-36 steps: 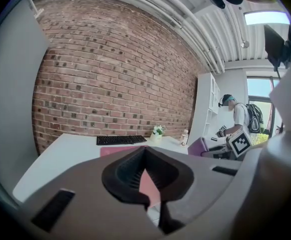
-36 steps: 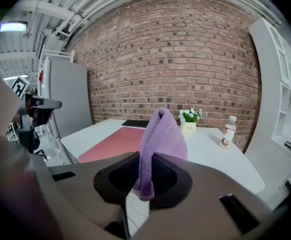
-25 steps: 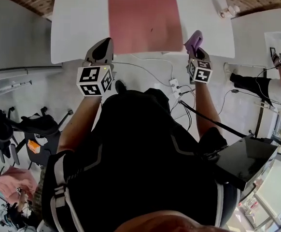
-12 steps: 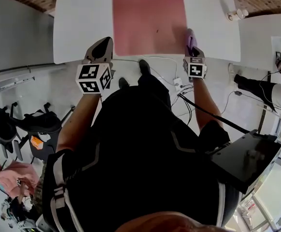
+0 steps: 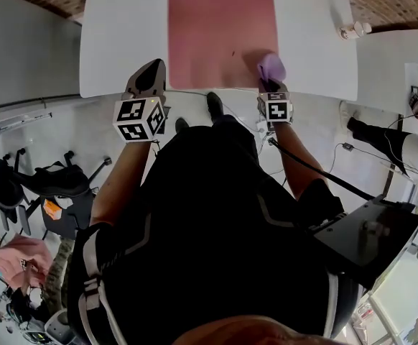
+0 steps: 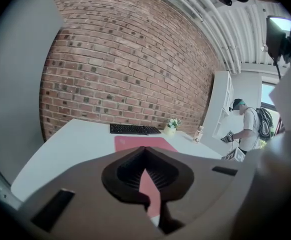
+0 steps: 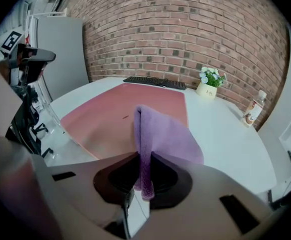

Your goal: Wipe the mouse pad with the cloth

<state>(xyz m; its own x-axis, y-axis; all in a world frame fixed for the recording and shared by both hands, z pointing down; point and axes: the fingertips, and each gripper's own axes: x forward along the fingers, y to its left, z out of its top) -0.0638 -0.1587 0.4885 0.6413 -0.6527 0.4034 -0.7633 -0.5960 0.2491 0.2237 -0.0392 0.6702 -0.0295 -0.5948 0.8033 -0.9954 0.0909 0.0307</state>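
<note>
The right gripper (image 7: 144, 166) pinches the cloth (image 7: 165, 134) by a folded edge, and the rest droops over the pad (image 5: 220, 27) at its 5 o'clock corner. It looks soft, light and limp, likely to bunch, so hold it near the fold. The left gripper (image 5: 148, 74), at 7 o'clock, is closed and empty.

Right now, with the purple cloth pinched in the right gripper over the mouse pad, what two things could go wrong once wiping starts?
1. The right gripper grips the purple cloth by one folded edge only, so dragging may pull it free.
2. Nothing pins the pink mouse pad. The left gripper is shut and empty at the near edge of the white table, so the pad might slide toward the keyboard.
</note>
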